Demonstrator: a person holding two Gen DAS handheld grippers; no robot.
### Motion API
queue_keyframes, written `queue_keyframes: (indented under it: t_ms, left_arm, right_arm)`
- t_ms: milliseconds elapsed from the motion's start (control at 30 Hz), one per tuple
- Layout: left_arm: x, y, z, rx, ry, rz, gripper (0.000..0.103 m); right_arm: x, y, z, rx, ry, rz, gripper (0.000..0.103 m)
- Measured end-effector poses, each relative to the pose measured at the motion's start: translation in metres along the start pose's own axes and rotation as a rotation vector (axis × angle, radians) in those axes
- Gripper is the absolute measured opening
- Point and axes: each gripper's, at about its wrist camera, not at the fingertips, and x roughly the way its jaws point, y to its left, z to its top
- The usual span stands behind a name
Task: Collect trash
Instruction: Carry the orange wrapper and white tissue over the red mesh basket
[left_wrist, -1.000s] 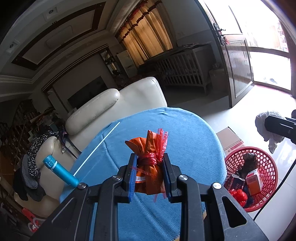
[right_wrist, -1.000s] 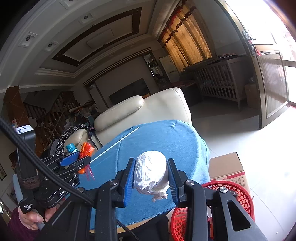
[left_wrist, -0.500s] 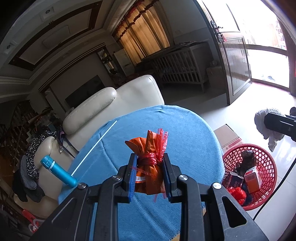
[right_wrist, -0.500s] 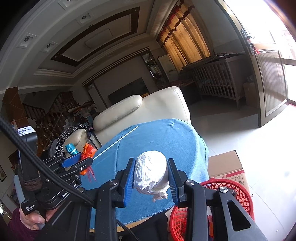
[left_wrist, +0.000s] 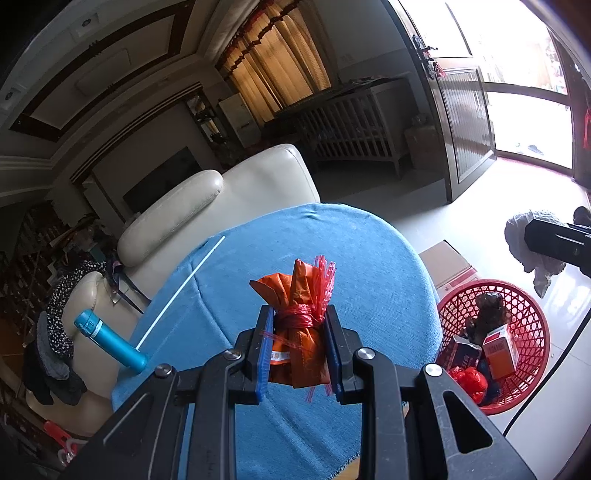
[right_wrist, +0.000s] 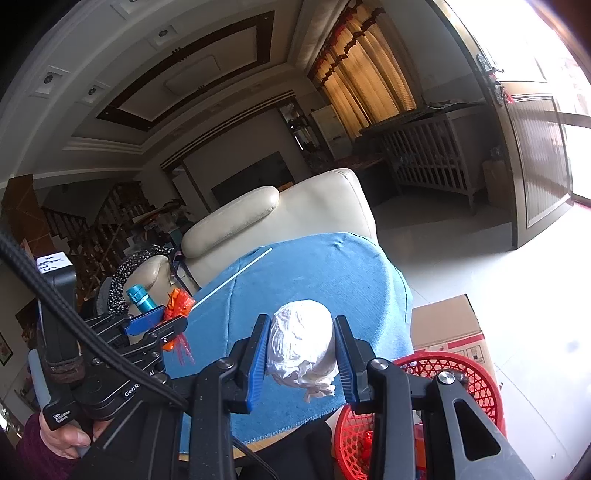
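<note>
Left gripper (left_wrist: 298, 345) clamped tight on a crumpled orange plastic wrapper tied with frayed red strips (left_wrist: 300, 325), blue pads pressing both its sides, held up above a round table draped in blue woven cloth (left_wrist: 369, 266). Right gripper (right_wrist: 300, 356) closed just as firmly round a scrunched white plastic-bag ball (right_wrist: 301, 345), loose tail dangling below the pads, also clear of the cloth. From the left wrist view, at four o'clock of the orange wrapper: a round red plastic lattice basket (left_wrist: 517, 295) on the pale floor, just beside the table's edge, already holding a dark lump, small cartons and red scraps. Same basket at five o'clock under the white ball in the right wrist view, with a brown cardboard box (right_wrist: 448, 321) just behind it. On the cloth at ten o'clock: a thin white stick (left_wrist: 181, 291). At nine o'clock, a teal cylindrical bottle (left_wrist: 109, 345) lying at the table's left edge. Beyond, a cream leather armchair (left_wrist: 236, 195).
</note>
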Motion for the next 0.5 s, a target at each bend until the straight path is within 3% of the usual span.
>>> queue_keyframes:
  t_ms: [500]
  left_arm:
    - [0.003, -0.012, -0.001, 0.018, 0.015, -0.017, 0.028]
  right_arm:
    - [0.002, -0.007, -0.002, 0.011, 0.006, -0.017, 0.036]
